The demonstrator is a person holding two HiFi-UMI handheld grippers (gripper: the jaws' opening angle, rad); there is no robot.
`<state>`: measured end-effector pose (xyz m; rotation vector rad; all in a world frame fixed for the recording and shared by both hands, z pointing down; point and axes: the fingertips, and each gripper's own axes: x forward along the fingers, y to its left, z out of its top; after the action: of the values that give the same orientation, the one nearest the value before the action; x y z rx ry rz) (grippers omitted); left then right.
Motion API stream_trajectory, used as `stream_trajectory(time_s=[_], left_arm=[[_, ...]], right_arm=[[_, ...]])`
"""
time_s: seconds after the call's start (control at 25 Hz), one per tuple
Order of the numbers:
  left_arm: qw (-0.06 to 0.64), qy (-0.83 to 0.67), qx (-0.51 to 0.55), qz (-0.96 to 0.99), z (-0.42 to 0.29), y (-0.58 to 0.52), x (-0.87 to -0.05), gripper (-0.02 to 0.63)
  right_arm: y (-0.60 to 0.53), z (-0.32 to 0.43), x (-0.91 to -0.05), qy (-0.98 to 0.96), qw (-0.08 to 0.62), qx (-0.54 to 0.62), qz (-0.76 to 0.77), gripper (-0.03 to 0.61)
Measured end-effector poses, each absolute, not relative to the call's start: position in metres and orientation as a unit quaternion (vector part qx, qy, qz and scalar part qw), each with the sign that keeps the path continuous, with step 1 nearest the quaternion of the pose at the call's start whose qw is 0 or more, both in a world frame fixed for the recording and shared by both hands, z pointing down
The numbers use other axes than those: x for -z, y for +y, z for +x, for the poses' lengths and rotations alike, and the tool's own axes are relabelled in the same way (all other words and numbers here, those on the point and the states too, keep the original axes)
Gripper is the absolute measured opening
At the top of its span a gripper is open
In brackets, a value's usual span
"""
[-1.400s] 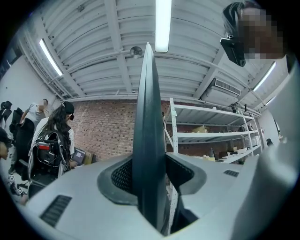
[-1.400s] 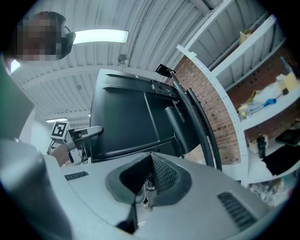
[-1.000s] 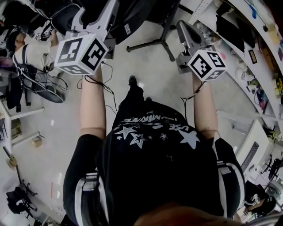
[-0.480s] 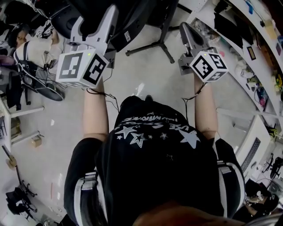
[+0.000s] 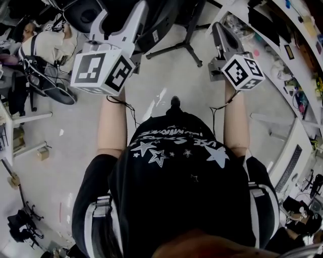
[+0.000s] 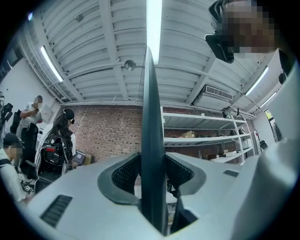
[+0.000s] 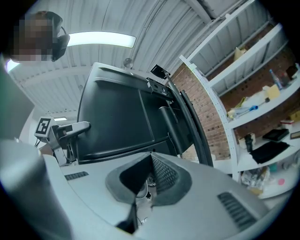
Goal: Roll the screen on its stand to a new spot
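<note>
Since half a second back, the floor has slid under you, your foot has come forward toward the large black flat screen [image 5: 161,15], and both grippers ride higher in the head view, so the roll is under way. Left gripper [image 6: 152,174]: fingers closed firmly on the screen's thin dark edge, which stands upright between the pads. Right gripper [image 7: 149,177]: just right of the screen, facing its back panel. Its fingers are drawn together with nothing between them and no visible contact with the screen. Black splayed stand legs [image 5: 181,48]: below the screen, wheels too small to make out. Progress, as judged: grip taken and travel begun. The rest of the run, the stop and the release are left, and no destination shows. Pale grey smooth floor [image 5: 166,85]: bare around the screen's base. Thin dark cable [image 5: 126,108]: hangs by your left forearm, on your side of the screen. White cluttered shelving [image 5: 282,45]: right of the screen. Seated people and bags [image 5: 38,48]: left of the screen. Red brick wall [image 6: 108,133] and white ribbed ceiling with strip lights [image 6: 152,23]: beyond and above the screen.
</note>
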<state>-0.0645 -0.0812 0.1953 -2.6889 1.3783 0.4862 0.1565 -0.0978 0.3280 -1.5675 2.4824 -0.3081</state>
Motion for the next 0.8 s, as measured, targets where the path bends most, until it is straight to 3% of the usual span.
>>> stream_trajectory(time_s=[0.8], left_arm=[[0.041, 0.450, -0.174, -0.875, -0.105, 0.067, -0.198, 0.195]], right_arm=[[0.091, 0.132, -0.351, 0.812, 0.082, 0.115, -0.567, 0.006]])
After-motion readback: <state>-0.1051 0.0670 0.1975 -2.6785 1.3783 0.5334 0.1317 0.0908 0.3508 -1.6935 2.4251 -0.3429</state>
